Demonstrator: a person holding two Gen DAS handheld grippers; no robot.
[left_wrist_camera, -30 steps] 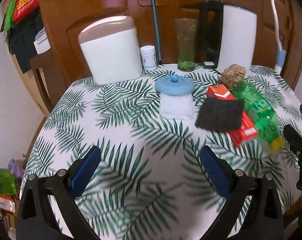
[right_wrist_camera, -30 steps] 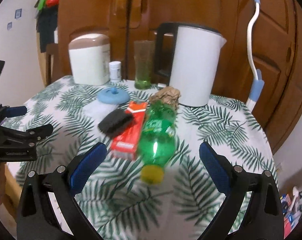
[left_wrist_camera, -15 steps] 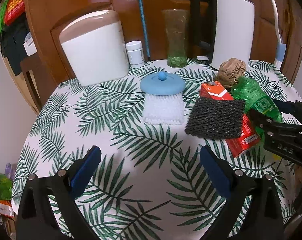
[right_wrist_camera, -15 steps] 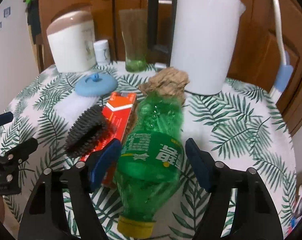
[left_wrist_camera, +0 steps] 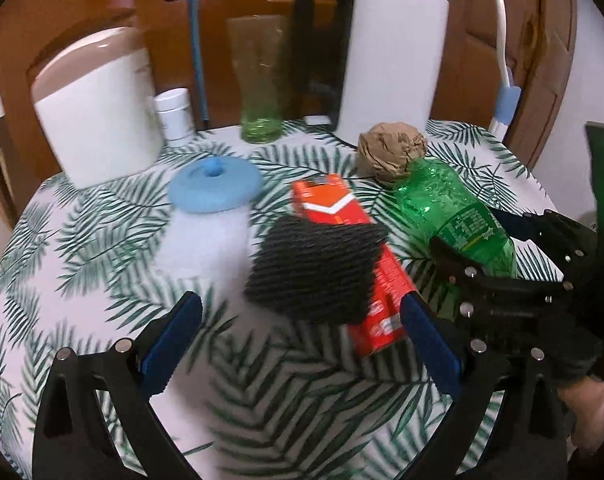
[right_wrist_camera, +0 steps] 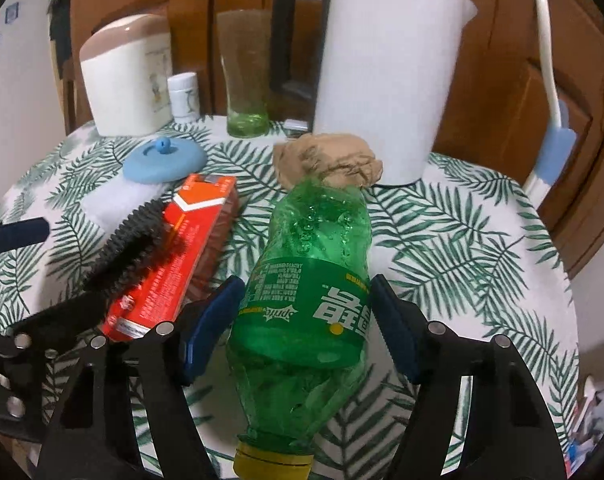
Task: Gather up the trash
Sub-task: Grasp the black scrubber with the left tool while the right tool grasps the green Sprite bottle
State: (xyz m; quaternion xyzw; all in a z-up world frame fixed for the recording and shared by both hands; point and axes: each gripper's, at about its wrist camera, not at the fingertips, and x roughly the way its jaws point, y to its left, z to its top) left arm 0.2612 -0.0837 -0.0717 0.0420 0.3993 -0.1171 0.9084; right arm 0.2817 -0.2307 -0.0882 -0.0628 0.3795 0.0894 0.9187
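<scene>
Right now the right gripper (right_wrist_camera: 304, 312) has its jaws closed in around the green bottle (right_wrist_camera: 314, 280), which lies on its side in the lower middle of the right wrist view, yellow cap toward the camera. The jaws have just been closing, and the blue pads sit against the labelled belly of the bottle on both sides, so it looks grasped. The left gripper (left_wrist_camera: 302, 344) hangs with its jaws wide apart and nothing between them, low in the left wrist view, just in front of the black scrubbing pad (left_wrist_camera: 316, 268) that lies on the red box (left_wrist_camera: 350, 264).

The main risk is the bottle itself. It is thin, already dented and round, so a pinch on its middle may crush it further or let it squirt out endwise when lifted. Its far end touches the crumpled brown paper (right_wrist_camera: 328, 158) in the upper middle, which could roll toward the white kettle (right_wrist_camera: 386, 68). The red box lies just beside the right gripper's left finger and could be dragged along. The two grippers are also near each other, so a careless reach by the left one could knock them together.
</scene>
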